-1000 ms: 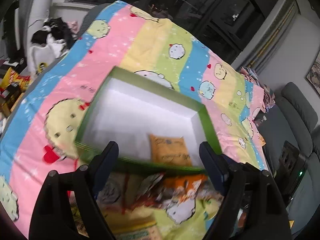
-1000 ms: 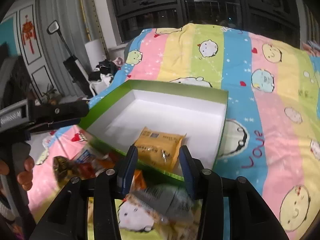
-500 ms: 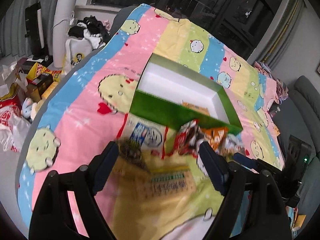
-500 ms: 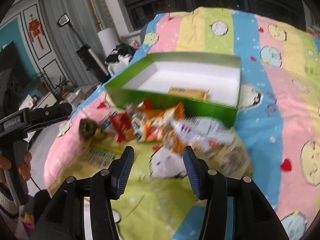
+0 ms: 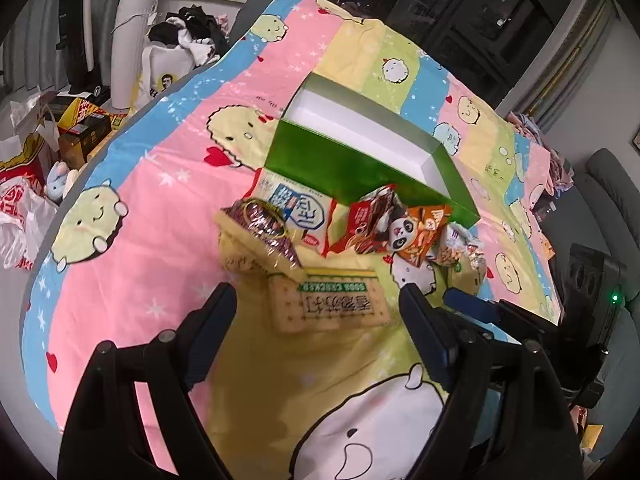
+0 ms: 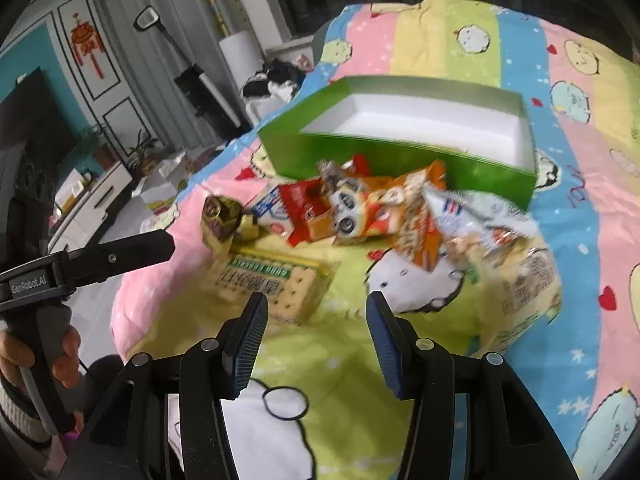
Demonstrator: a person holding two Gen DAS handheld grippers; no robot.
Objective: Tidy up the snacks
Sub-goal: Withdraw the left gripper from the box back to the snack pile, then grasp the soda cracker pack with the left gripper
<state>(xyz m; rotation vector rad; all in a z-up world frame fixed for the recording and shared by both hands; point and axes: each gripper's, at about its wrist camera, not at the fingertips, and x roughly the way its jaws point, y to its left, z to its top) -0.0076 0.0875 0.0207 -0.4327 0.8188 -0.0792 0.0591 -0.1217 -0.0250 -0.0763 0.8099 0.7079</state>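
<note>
Cartoon quilt (image 5: pixel 168 184), cracker pack (image 5: pixel 332 304) beyond empty left hand-held gripper (image 5: pixel 316 316)

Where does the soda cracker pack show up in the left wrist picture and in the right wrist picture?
Left wrist view: the cracker pack lies at centre, just beyond and between the fingertips, nearest of the snacks.
Right wrist view: the cracker pack lies left of centre, just beyond the left fingertip.
Shared landmark: the green box stands behind the snack pile in both views.
</note>
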